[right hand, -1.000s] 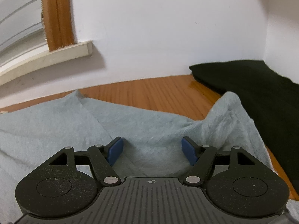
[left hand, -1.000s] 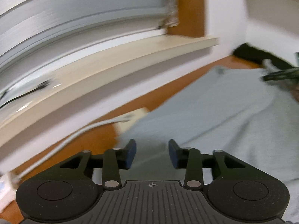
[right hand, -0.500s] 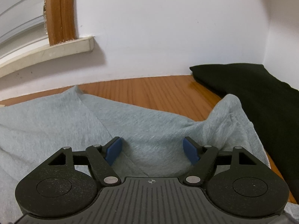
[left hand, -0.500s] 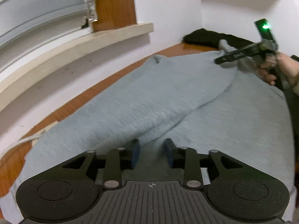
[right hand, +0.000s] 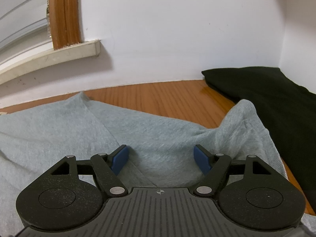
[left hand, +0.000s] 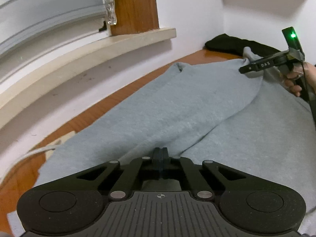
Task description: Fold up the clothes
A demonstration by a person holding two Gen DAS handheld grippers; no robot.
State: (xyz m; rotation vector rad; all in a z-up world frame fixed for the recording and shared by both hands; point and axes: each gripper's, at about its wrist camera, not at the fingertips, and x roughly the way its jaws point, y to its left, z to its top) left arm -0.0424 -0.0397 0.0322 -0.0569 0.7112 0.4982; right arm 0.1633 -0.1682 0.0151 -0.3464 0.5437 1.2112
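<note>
The left wrist view alone is showing the right gripper (left hand: 244, 70); the grey garment (left hand: 197, 106) is lying rumpled across the desk (right hand: 158, 94). The left gripper (left hand: 161, 152) is pinching its fold, while the right gripper's jaws are standing spread.

The garment (left hand: 177, 106) lies spread on the desk (right hand: 158, 96), below the windowsill (left hand: 98, 47); a second garment (right hand: 266, 94) lies at its far right corner.

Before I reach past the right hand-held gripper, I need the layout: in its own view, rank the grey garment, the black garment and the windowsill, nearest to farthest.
1. Grey garment: directly under and between the right hand-held gripper's open jaws.
2. Black garment: right, beyond the grey edge.
3. Windowsill: far left, on the wall.
</note>
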